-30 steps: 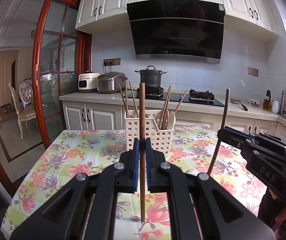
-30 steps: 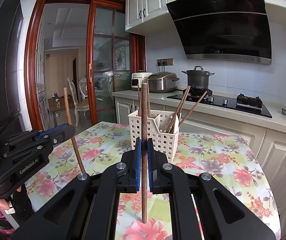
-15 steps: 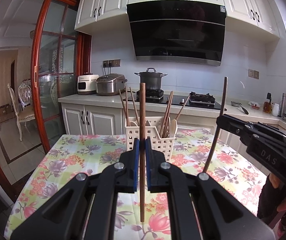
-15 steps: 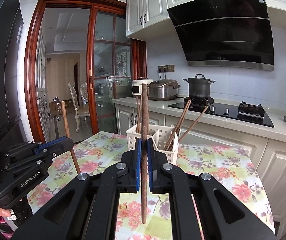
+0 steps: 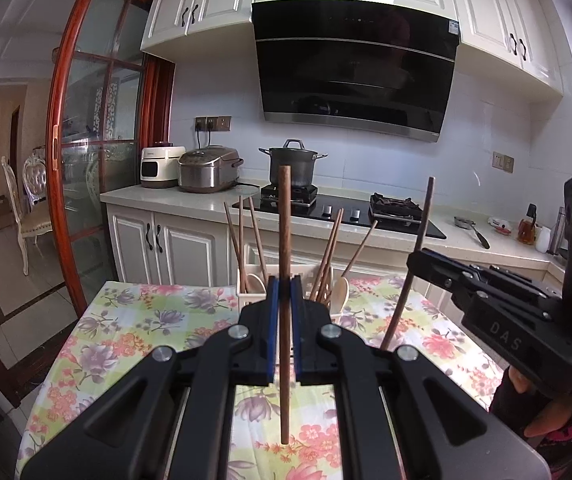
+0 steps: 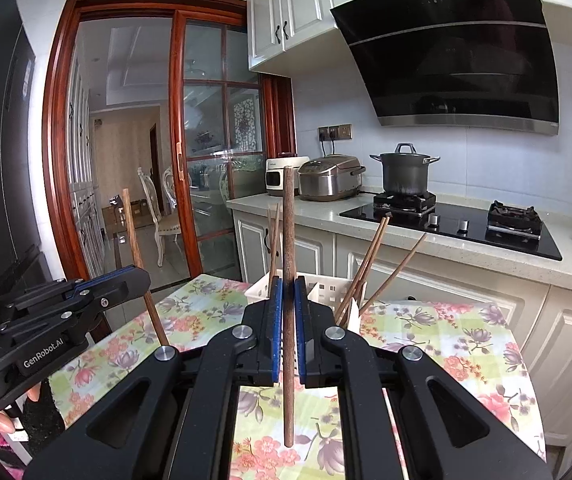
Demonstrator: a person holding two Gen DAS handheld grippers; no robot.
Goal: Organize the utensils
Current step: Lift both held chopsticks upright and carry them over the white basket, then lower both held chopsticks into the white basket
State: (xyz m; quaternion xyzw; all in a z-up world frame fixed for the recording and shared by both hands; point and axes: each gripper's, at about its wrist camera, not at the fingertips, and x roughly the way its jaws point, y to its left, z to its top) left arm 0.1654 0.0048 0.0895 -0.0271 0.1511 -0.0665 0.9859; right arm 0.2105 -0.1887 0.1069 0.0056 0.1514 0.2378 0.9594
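**Two chopsticks held up, basket waiting ahead**

The kitchen has white cabinets, a black hood and a stove with a pot on it; in front stands a table with a flowered cloth. At its far side is a white basket with holes in the walls.

The left gripper is clenched on one brown chopstick, which stands upright between the blue pads with its lower end above the cloth. The right gripper grasps a second chopstick in the same way. Both chopsticks are in the air, near the basket but not yet over it.

The step in hand, I think, is to carry each chopstick over the basket and drop it in. To do it well, keep the stick vertical, lift the lower tip higher than the rim, and choose a free gap between the sticks which already lean inside. Release only when the tip is below the rim, so it does not jump out. The two grippers are close, so one should go first.

Count: two grippers, two held chopsticks, one basket. Inside it I see about six chopsticks and two pale spoons; the exact number is partly hidden.
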